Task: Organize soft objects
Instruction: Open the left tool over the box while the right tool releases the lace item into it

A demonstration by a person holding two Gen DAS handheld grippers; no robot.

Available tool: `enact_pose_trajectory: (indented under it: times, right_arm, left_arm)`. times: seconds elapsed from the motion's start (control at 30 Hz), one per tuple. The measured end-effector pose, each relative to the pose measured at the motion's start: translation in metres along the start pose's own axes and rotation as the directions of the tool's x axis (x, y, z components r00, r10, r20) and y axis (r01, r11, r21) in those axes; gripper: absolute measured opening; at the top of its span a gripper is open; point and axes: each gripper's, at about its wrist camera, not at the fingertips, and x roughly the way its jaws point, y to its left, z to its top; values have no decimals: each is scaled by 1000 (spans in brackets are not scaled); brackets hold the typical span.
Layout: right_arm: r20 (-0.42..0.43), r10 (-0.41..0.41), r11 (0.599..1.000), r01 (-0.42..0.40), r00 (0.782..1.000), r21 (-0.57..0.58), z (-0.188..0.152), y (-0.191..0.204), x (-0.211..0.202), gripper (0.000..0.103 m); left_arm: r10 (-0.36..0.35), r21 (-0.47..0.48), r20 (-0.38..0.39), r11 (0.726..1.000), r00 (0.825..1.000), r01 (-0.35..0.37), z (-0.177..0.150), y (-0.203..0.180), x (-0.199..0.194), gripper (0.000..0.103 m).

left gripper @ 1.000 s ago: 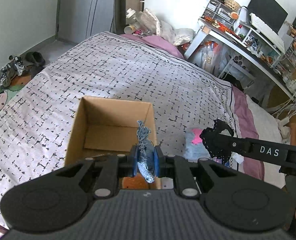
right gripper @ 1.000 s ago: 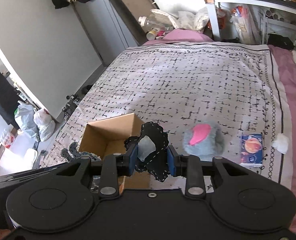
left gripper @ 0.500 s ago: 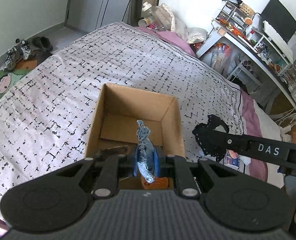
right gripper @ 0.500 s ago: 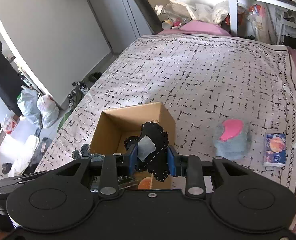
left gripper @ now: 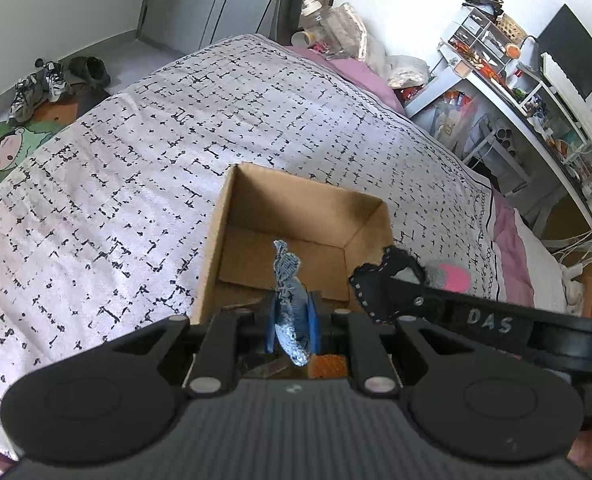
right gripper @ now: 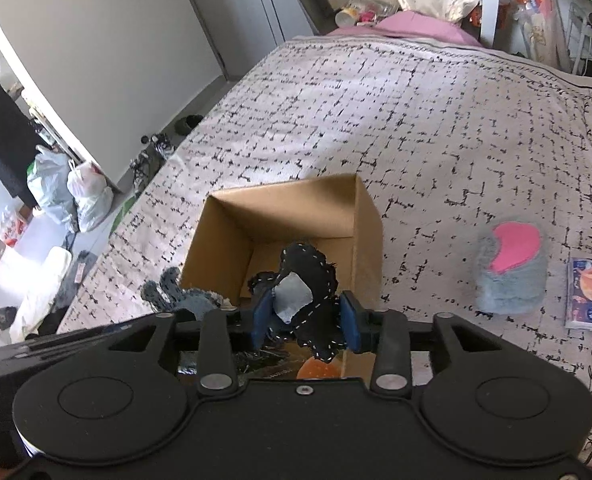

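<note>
Your left gripper [left gripper: 292, 322] pinches a blue knitted fabric piece [left gripper: 290, 300] above the open brown cardboard box [left gripper: 296, 216]; your right gripper [right gripper: 306, 318], jaws opening, has a black white-stitched felt piece [right gripper: 312, 300] between them.

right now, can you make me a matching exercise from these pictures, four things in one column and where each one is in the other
Things:
1. blue knit toy
2. black felt toy
3. grey and pink plush
4. small blue packet

Places:
A. lying on the bedspread, farthest right of the box
B. between the right tongs, which are opening
C. clamped in the left tongs
D. on the bedspread, between the box and the packet

Pairs: 1-C, 2-B, 3-D, 4-A
</note>
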Motion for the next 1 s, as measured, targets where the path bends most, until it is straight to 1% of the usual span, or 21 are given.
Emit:
enact_pose_trajectory:
  times: [0.03, 0.1, 0.27, 0.47, 0.53, 0.7, 0.8, 1.0]
  right_arm:
    - [-15, -10, 1000, 10, 1000, 4, 0, 0, 4, 52]
    - [-17, -27, 1000, 27, 999, 4, 1, 0, 8, 52]
    - [-24, -24, 999, 25, 999, 33, 3, -8, 5, 54]
    - [-5, -30, 999, 30, 1000, 30, 10, -13, -5, 58]
    - [3, -27, 999, 27, 1000, 34, 11, -15, -10, 61]
    - [19, -32, 999, 31, 999, 40, 10, -24, -21, 65]
    - [29, -36, 998, 34, 999, 50, 8, -31, -29, 68]
    - [41, -42, 997, 39, 998, 71, -1, -49, -44, 77]
  left_arm:
    - [-1, -2, -1, 1000, 1000, 1, 1, 1, 1, 16]
    - [-1, -4, -3, 1000, 1000, 1, 4, 3, 4, 16]
    - [-8, 8, -4, 1000, 1000, 8, 12, 7, 10, 16]
    - [-7, 9, -17, 1000, 1000, 7, 21, 7, 16, 16]
    - [-4, 14, -9, 1000, 1000, 4, 24, 4, 16, 17]
    - [22, 22, -14, 1000, 1000, -22, 31, -1, 15, 28]
    - [25, 4, -3, 1000, 1000, -25, 31, -2, 9, 32]
    - [52, 13, -11, 999, 999, -52, 25, -13, -2, 38]
